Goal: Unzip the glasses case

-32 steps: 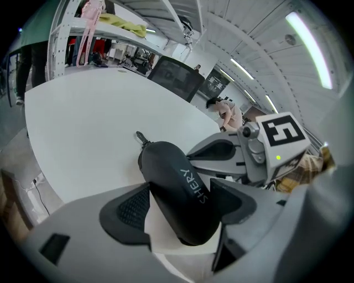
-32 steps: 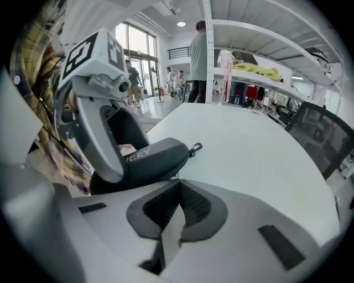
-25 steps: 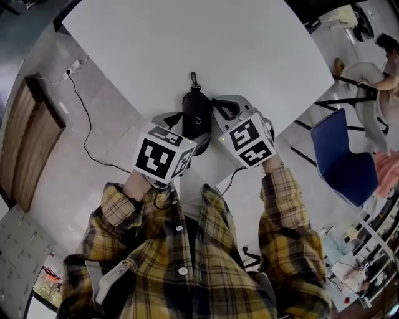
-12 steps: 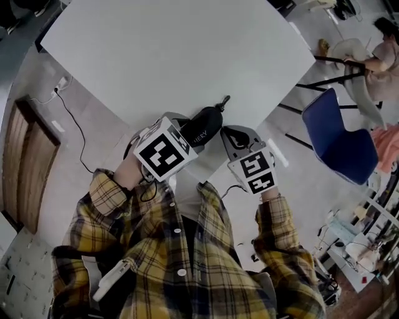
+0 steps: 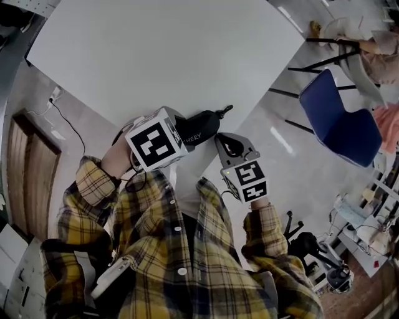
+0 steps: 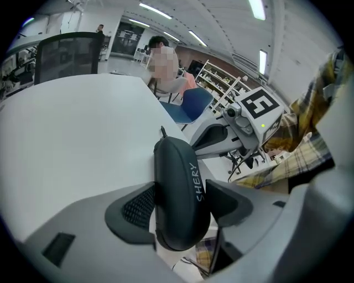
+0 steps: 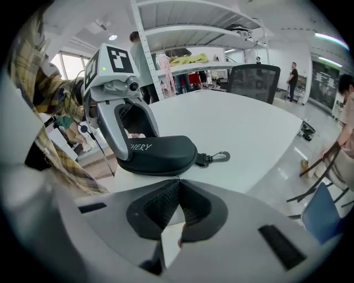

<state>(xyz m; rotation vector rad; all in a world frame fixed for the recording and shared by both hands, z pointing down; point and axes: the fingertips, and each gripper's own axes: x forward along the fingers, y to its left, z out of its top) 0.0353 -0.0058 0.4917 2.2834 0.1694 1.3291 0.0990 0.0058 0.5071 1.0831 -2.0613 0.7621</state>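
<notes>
Left tongs (image 6: 180,192) are closing, clamped across the glasses case (image 7: 160,152) — it lies crosswise just ahead of the right tongs (image 7: 178,190), pinched together, empty.

Ceiling strips (image 6: 258,8) lit my table (image 6: 72,121) brightly, shadows soft. I noted fisheye bowing, black corners, a dimmer head view.

left claw (image 6: 180,192): angled down, jaws closing on glasses case (image 6: 175,157) | right claw (image 7: 178,185): angled down, jaws together, empty

Bare white table (image 5: 174,56) beyond the glasses case (image 5: 202,126) (blue chair (image 5: 336,118) off right)
</notes>
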